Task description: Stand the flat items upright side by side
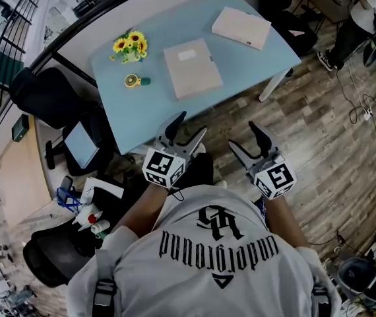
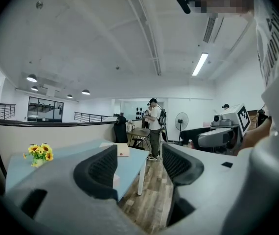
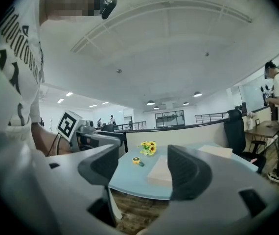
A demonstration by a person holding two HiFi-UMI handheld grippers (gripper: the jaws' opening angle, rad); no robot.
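Both grippers hang close in front of the person's chest, over the wood floor, short of the table. Left gripper: fingers apart, nothing between them. Right gripper: same, fingers spread and empty. Out on the blue table two flat boxes lie face down, well apart: the near box mid-table, the far box toward the back corner. Left of the near box sits a yellow disc, with sunflowers beyond it.
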